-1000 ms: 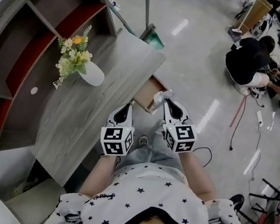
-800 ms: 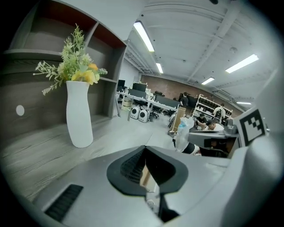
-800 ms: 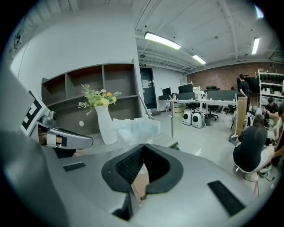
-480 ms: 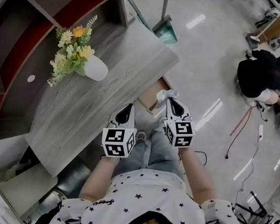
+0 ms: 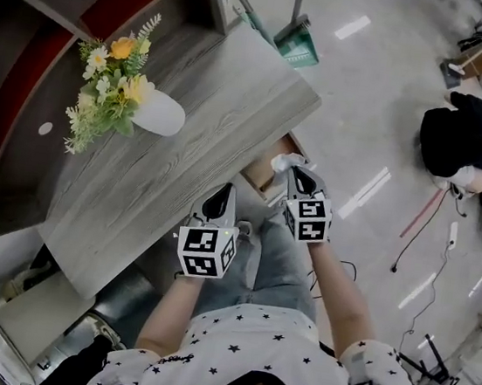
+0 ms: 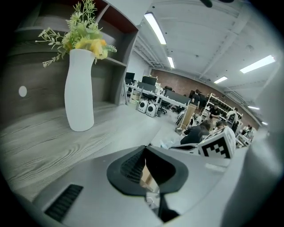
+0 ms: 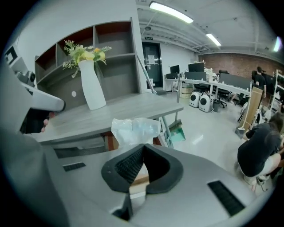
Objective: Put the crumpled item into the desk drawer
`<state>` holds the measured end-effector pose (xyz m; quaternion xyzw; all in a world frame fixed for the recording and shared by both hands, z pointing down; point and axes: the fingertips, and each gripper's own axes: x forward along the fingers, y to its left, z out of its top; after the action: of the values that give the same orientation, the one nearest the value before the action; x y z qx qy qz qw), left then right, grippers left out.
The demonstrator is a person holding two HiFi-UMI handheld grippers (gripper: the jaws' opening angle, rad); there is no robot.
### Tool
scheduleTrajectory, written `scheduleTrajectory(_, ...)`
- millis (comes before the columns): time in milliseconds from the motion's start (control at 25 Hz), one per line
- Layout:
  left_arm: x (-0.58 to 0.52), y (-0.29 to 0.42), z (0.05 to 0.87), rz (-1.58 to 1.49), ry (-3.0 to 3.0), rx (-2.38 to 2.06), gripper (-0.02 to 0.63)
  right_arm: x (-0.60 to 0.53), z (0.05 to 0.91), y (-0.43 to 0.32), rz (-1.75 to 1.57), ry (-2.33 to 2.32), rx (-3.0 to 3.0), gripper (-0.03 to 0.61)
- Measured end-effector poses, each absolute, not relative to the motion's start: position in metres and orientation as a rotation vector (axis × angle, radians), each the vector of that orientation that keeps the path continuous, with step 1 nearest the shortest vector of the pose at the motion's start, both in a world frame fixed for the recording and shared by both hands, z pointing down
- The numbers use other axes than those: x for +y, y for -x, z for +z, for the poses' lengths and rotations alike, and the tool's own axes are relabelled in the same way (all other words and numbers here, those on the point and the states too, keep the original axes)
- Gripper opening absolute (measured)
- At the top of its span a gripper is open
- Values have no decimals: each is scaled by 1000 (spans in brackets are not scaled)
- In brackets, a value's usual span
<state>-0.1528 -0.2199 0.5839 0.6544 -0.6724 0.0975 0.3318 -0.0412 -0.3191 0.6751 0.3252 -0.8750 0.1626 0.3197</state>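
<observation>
we hold the crumpled wrapper (image 7: 134,130) by one edge in the clamped right claw (image 7: 142,148), left claw (image 6: 144,151) closed and empty; let go early, it could miss the drawer (image 5: 259,175).

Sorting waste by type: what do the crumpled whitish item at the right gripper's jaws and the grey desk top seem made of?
Crumpled whitish item: probably thin plastic film, translucent, slightly glossy creases. Grey desk top: wood-grain laminate or veneer, matt; streaked grain shows.

The left forearm (image 5: 175,306) and right forearm (image 5: 333,283) reach forward side by side. The left gripper (image 5: 219,198) has its jaws together, empty. The right gripper (image 5: 294,175), slightly ahead, pinches the crumpled item (image 7: 134,130).
</observation>
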Motion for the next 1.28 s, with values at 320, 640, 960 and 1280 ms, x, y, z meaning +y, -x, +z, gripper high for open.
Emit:
scheduleTrajectory(320,-221,150,608,271,-1677,-1738,12,-322,737,50,396,-750,-2200,-6)
scheduleTrajectory(640,-216,148,624,289,-1655,-1724,12,-318,781,51,376,-684,-2114,-6)
scheduleTrajectory(960,-211,150,627,297,-1655,-1717,12,-315,792,53,358,-668,-2084,0)
scheduleTrajectory(1280,-211,145,614,291,-1693,-1706,12,-309,778,56,358,-678,-2102,66)
